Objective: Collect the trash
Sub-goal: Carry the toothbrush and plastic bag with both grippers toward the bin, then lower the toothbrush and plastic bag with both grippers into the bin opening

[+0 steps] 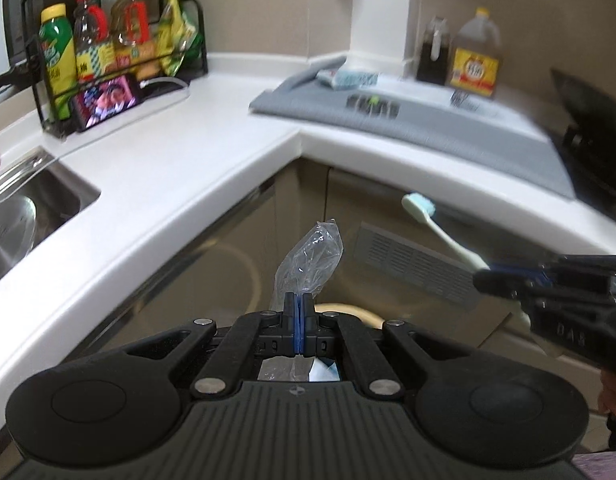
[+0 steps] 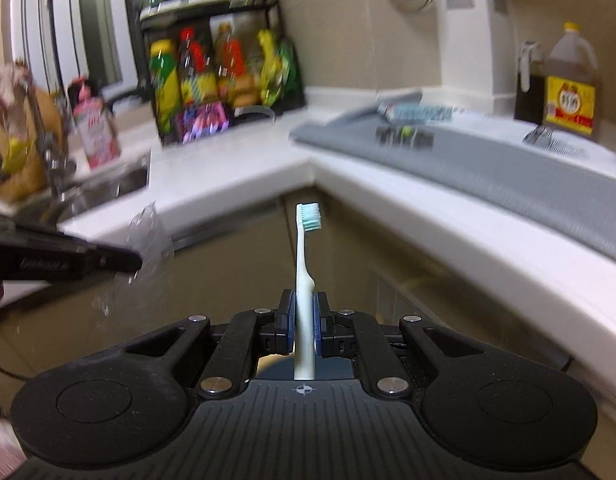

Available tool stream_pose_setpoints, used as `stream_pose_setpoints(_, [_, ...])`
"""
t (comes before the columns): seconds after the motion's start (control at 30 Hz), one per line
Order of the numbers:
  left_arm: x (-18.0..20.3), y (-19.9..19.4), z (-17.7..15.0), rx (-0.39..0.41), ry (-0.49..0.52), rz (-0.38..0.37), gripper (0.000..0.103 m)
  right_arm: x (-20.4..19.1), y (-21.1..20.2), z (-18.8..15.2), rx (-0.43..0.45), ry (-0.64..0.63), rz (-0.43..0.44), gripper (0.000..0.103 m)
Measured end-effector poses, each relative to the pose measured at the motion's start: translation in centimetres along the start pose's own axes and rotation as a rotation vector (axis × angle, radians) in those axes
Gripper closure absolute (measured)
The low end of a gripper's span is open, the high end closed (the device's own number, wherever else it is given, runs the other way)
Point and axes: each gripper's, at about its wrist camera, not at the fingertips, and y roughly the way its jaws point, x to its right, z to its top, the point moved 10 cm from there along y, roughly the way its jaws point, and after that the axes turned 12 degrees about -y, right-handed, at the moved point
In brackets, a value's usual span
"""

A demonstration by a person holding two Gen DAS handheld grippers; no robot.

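Two grippers (image 1: 298, 308) (image 2: 304, 312), one toothbrush (image 2: 306, 264), one plastic wrapper (image 1: 310, 260); beside the sink (image 1: 36, 200), four bottles (image 1: 58, 56) in one rack (image 1: 200, 40).

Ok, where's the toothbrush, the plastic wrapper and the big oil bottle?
toothbrush (image 2: 309, 218): right wrist view, on its bristles.
wrapper (image 1: 312, 258): left wrist view, on its crinkled middle.
oil bottle (image 1: 477, 70): left wrist view, on its yellow label.

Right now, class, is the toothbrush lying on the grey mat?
No: the toothbrush is clamped in the right claw, held off the counter, away from the grey mat.
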Motion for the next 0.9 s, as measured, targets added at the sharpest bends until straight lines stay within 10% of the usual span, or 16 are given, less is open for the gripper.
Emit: stream_pose_setpoints(0.9, [0.4, 3.5, -1.7, -0.108, 0.046, 0.016, 0.103, -1.0, 2.6, -2.6, -0.167, -0.040, 0.058, 0.093])
